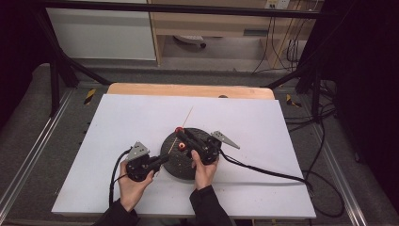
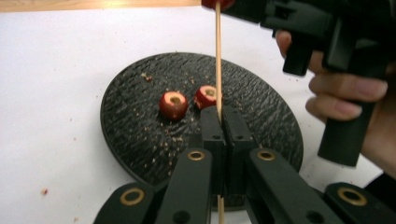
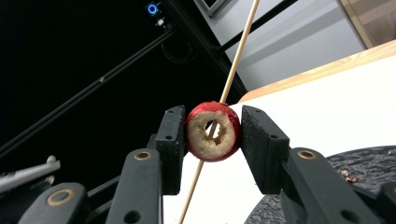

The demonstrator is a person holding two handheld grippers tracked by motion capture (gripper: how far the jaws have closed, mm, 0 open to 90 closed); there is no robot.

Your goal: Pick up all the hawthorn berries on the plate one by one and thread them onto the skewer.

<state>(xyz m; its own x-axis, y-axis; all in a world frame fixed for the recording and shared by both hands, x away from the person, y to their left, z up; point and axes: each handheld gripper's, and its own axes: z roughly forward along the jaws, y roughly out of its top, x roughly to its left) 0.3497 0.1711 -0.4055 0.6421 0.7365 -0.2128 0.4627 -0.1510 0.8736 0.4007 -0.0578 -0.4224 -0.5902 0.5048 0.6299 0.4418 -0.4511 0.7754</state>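
Overhead, the high view shows a round black plate [image 1: 181,162] near the middle of the white surface [image 1: 117,117], a little toward the near edge. The left gripper [image 1: 165,159] is clenched on the lower end of a thin wooden skewer [image 1: 187,115] that slants up toward the far edge. The right gripper [image 1: 181,133] holds a red fruit piece [image 1: 179,129] on that skewer, above the plate.

From the left gripper view, the jaws are closed tight on the skewer [image 2: 218,56]. Two more fruit pieces [image 2: 173,104] lie on the plate [image 2: 135,135] just beyond the jaws, near each other, with crumbs scattered around. The right gripper [image 2: 219,3] shows at the top edge.

From the right gripper view, the pads [image 3: 170,140] press both sides of a cored red fruit piece [image 3: 213,131], and the skewer [image 3: 233,60] passes through its hole.

Judged progress: one piece is threaded; the two on the plate appear to remain, so the work looks roughly one third done.

No brand, label or legible writing is visible in any view.
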